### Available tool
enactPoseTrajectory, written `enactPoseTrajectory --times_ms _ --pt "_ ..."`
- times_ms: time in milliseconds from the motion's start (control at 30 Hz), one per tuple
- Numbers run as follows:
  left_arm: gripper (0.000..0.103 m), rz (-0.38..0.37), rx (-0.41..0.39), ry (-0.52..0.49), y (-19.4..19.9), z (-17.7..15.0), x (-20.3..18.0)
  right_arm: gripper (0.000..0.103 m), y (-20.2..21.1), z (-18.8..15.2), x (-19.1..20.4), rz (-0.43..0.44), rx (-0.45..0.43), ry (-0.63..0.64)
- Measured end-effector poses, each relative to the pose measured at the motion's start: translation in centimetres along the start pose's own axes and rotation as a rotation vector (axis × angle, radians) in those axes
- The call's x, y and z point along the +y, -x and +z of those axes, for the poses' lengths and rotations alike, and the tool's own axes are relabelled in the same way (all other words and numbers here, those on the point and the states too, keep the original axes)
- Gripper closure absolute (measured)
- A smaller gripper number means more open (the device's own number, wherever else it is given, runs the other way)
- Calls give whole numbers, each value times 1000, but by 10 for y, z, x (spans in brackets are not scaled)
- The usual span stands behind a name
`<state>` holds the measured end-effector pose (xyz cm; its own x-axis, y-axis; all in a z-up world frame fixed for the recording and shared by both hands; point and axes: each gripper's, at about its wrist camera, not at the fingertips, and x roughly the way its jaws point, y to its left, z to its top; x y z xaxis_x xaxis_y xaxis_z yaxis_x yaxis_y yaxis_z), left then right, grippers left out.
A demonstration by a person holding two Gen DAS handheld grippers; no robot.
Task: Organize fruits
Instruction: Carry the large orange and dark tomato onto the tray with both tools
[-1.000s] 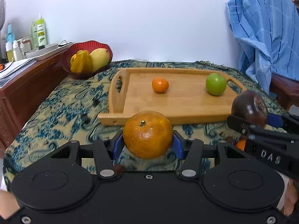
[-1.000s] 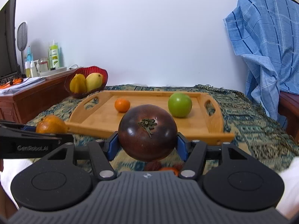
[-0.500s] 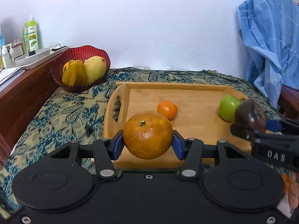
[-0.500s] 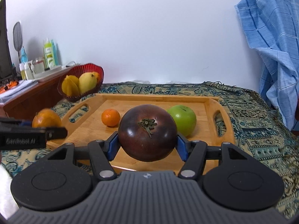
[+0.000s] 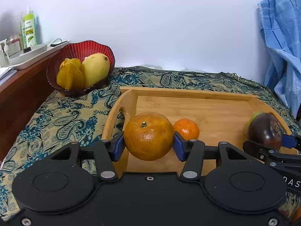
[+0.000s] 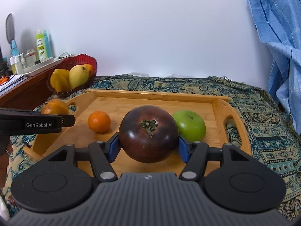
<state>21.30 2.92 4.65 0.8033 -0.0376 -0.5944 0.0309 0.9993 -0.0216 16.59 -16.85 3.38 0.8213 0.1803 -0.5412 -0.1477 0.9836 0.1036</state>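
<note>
Right view alone showed whole green apple (image 6: 190, 127); in left view dark fruit hid it. Wooden tray (image 5: 188, 94) held small tangerine (image 5: 186, 129). Red bowl (image 5: 88, 46) held mango (image 5: 96, 68), starfruit. Left hand-held gripper (image 5: 148, 145) clamped big orange (image 5: 148, 135) over tray's left end; right hand-held gripper (image 6: 148, 146) clamped dark fruit (image 6: 148, 133) over tray.

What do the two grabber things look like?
Both are black plastic with blue pads on the jaws, silver screws and two round discs behind. The left gripper has a smooth black body and white "GenRobot.AI" lettering on its side. The right gripper has a ribbed grey body.
</note>
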Motion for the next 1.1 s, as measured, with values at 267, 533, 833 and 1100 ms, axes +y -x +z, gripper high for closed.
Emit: enactPoseTrajectory --times_ms 267,533,833,1100 --pt "52 -9 21 4 -19 2 -8 39 -9 6 5 -60 -25 49" --pt "52 -69 20 19 -28 6 -16 39 -17 7 -4 -44 -1 8" --pt "52 -35 6 12 -32 7 -19 39 -29 7 -4 -79 44 15" --pt "52 -2 44 25 -43 4 -6 38 -35 11 -12 -90 53 -20"
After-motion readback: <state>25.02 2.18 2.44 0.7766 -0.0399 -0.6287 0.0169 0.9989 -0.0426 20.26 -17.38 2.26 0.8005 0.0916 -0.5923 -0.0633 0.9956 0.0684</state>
